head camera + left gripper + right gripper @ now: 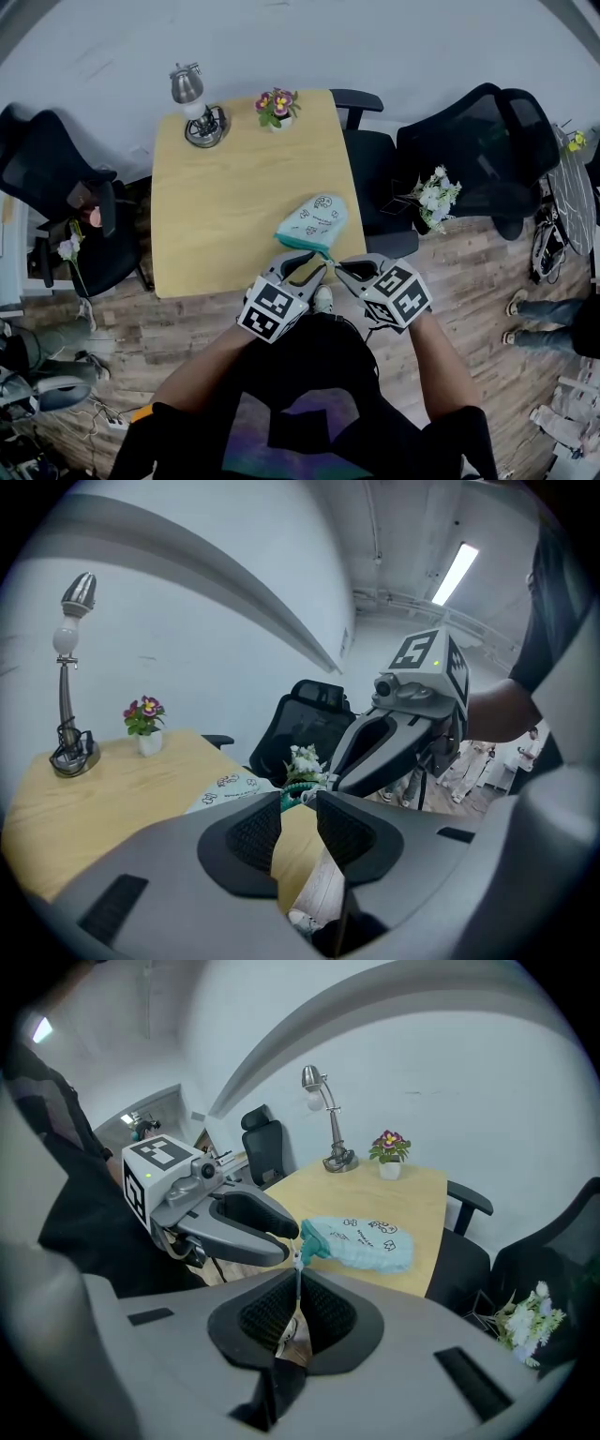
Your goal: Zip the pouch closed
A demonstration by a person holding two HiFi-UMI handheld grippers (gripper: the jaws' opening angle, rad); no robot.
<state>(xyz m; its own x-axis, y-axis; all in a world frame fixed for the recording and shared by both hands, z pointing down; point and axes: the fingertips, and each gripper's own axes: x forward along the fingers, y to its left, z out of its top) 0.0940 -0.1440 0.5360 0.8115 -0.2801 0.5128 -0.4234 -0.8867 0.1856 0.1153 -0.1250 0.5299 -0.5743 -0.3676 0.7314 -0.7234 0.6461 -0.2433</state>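
The pouch [230,785] is mostly hidden behind the left tool [298,803].

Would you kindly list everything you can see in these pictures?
Table: one, light wood, centre.
Pouch: one, pale blue with teal end, table's near right corner.
Lamp: one, silver, table's far left corner.
Potted flowers: one, purple-pink in white pot, table's far edge.
Chairs: three, black, one left of table, two right.
White flowers: one bunch, by the right chairs.
Left tongs: one, grey, shut on pouch's teal end.
Right tongs: one, grey, shut on zip pull.
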